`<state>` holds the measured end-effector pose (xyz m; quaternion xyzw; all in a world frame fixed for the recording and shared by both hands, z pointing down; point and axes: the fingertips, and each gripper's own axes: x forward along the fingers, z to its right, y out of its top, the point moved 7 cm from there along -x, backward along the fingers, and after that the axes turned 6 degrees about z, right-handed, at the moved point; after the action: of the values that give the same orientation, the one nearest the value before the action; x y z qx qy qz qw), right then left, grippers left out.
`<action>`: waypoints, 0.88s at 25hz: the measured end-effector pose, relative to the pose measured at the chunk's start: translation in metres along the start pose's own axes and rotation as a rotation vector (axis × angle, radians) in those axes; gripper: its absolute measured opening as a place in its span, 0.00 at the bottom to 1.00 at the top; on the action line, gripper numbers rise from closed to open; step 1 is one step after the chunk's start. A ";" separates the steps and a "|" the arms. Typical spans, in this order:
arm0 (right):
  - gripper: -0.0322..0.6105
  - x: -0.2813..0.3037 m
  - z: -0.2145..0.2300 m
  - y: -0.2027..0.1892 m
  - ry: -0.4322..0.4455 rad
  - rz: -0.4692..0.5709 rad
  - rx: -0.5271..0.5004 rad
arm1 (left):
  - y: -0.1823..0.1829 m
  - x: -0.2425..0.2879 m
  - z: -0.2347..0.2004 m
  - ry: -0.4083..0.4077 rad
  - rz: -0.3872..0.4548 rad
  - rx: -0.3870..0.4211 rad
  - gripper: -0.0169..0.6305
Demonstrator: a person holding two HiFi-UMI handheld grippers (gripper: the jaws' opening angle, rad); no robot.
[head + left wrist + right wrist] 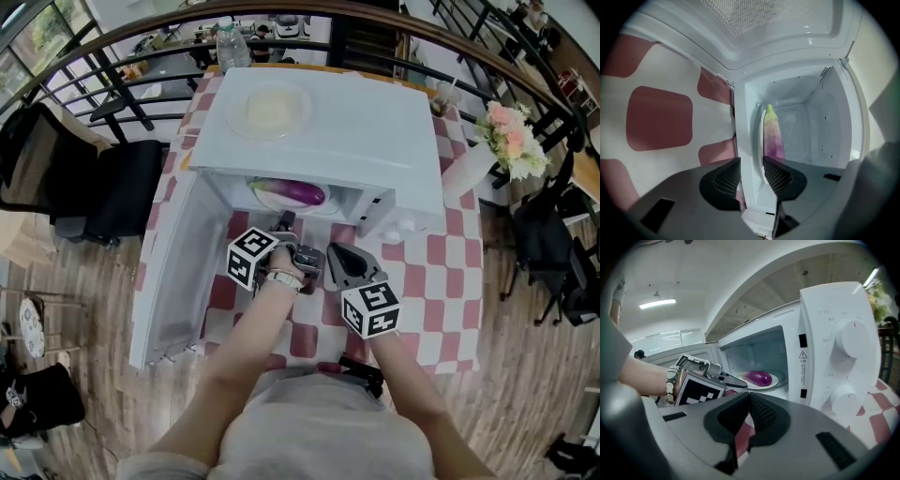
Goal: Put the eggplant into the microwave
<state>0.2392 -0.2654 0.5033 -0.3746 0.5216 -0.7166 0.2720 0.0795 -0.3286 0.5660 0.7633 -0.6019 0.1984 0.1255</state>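
**A:** Where's the eggplant [298,193]?

**B:** Inside the microwave [347,122], upper middle of the head view. It lies on its side on the white plate [774,379] in the cavity, and no tool touches it.

**A:** So the placing is done?

**B:** I'd judge so. The step in hand looks like the release and pull-back. The left gripper [751,164] sits just in front of the opening with its jaws apart. Only the white front edge of the cavity shows in the gap between them, and the eggplant is farther in, well past the pads.

**A:** And the other one?

**B:** The right gripper [749,397] hangs below and right of the opening over the checkered tablecloth [441,272]. Its pads are pressed together and it holds nothing.

**A:** What comes next?

**B:** The left gripper needs to draw straight back, clear of the cavity edge, without nudging the plate. The door [173,272] hangs wide open at the lower left, so if closing is wanted, it has to swing across once both tools are out of its path.
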 end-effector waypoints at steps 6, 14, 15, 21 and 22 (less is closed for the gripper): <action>0.09 -0.003 0.003 -0.003 -0.002 -0.006 0.001 | 0.001 0.011 0.002 -0.004 -0.008 0.003 0.27; 0.09 -0.004 0.003 -0.002 0.002 -0.004 0.005 | 0.004 0.022 0.003 0.008 -0.030 0.013 0.35; 0.09 -0.005 0.003 -0.002 0.002 -0.002 0.006 | 0.005 0.023 0.003 0.009 -0.033 0.015 0.36; 0.09 -0.011 0.002 0.003 -0.010 0.015 0.004 | 0.007 0.016 0.009 -0.012 -0.048 0.068 0.36; 0.09 -0.012 0.001 0.004 -0.013 0.018 0.003 | 0.007 0.015 0.011 -0.020 -0.050 0.081 0.36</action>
<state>0.2470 -0.2583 0.4971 -0.3743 0.5220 -0.7125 0.2822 0.0772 -0.3478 0.5623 0.7845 -0.5754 0.2116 0.0932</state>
